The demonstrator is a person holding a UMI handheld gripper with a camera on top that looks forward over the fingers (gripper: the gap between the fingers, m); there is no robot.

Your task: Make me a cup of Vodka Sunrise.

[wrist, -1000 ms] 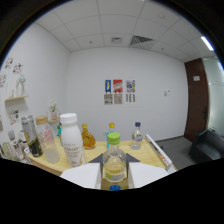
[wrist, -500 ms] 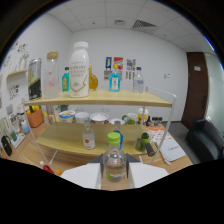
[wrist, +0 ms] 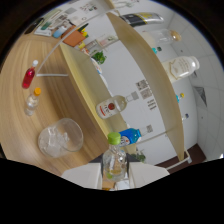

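Pouring step, I'd guess: hand-held gripper [wrist: 116, 175] has both fingers clamped on a small clear bottle with a green cap [wrist: 115, 156], tipped over just beside the glass of ice [wrist: 60, 137] on the bench [wrist: 20, 80]. Next it needs the neck brought over that glass, assuming the cap's dealt with.

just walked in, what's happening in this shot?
A person's handheld gripper is clamped on a small clear bottle with a green cap, and the view is rolled sideways as if tipping it. A clear glass holding ice sits on the wooden table just beside the bottle. Other bottles stand on the shelf beyond.
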